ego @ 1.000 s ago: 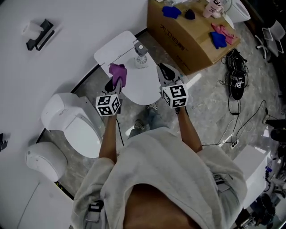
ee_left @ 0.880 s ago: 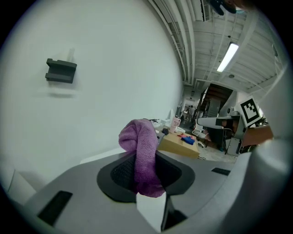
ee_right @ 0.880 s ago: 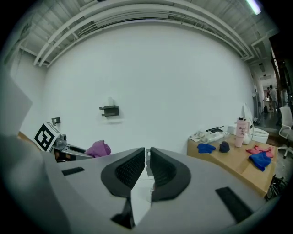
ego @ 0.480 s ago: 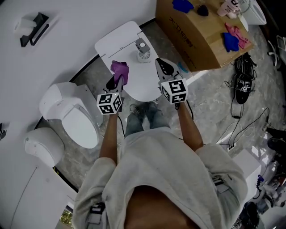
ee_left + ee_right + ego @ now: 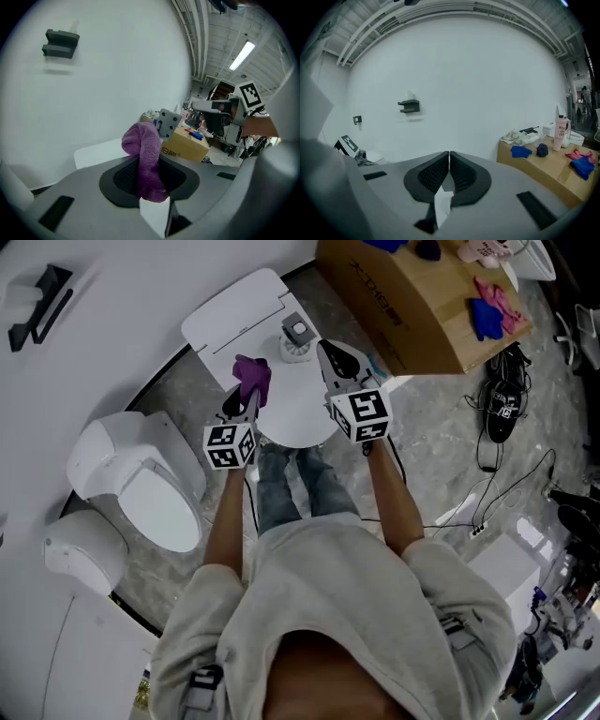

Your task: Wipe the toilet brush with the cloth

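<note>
My left gripper (image 5: 247, 393) is shut on a purple cloth (image 5: 251, 376), which bulges up out of the jaws (image 5: 143, 154) in the left gripper view. The toilet brush (image 5: 296, 339), a white base with a grey square-topped handle, stands upright on the white table (image 5: 291, 423). It shows just beyond the cloth as a grey square top (image 5: 168, 123) in the left gripper view. My right gripper (image 5: 328, 354) hovers just right of the brush, shut with nothing between its jaws (image 5: 448, 164). The left gripper is left of the brush, apart from it.
A white toilet (image 5: 141, 486) stands at the left and a second white fixture (image 5: 80, 563) lies below it. A cardboard box (image 5: 412, 306) carrying blue and pink cloths sits at the right. Shoes (image 5: 502, 399) and cables (image 5: 478, 512) lie on the floor. A black bracket (image 5: 37, 287) hangs on the wall.
Both grippers have moved forward over the table toward the brush, the right one ending beside it. The cloth stays held in the left gripper. The person has stepped closer.
</note>
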